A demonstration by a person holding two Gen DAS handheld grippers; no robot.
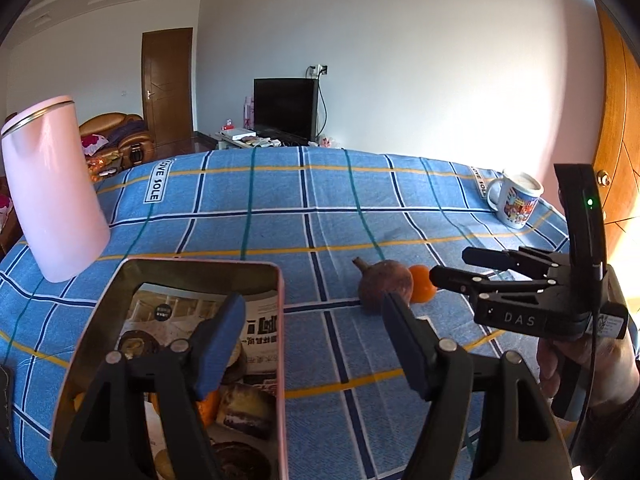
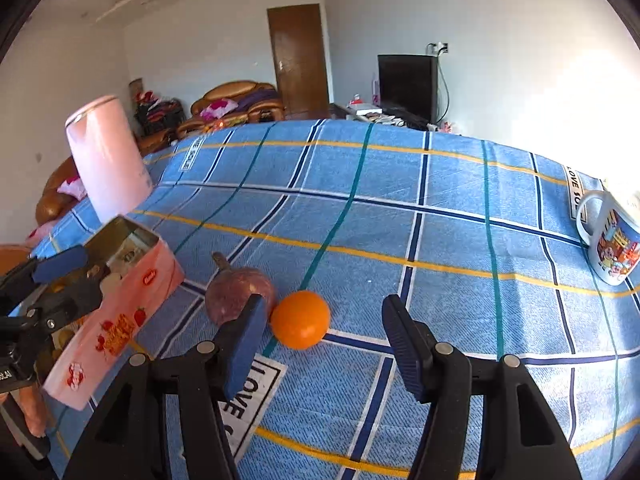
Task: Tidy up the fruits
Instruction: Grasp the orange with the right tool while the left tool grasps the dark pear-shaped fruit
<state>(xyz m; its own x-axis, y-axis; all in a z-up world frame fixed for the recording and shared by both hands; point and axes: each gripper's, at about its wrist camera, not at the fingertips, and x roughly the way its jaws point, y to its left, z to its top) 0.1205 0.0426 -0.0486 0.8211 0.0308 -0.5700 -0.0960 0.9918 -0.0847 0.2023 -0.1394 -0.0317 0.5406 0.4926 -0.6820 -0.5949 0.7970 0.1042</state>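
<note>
An orange [image 2: 301, 319] lies on the blue checked cloth, touching a brown-purple passion fruit [image 2: 236, 296] with a stem on its left. Both show in the left wrist view, the passion fruit [image 1: 382, 286] in front of the orange [image 1: 422, 284]. A pink tin box [image 1: 256, 276] holds several fruits at the left; it also shows in the right wrist view [image 2: 132, 312]. My left gripper [image 1: 314, 350] is open and empty, its left finger above the box. My right gripper [image 2: 324, 346] is open and empty just short of the orange; it shows from the side in the left wrist view [image 1: 454, 266].
A tall pink kettle [image 1: 52, 196] stands at the far left of the table. A printed mug [image 2: 612, 240] stands at the right edge. The cloth covers the whole table [image 2: 360, 208]. A television, a door and a sofa are beyond it.
</note>
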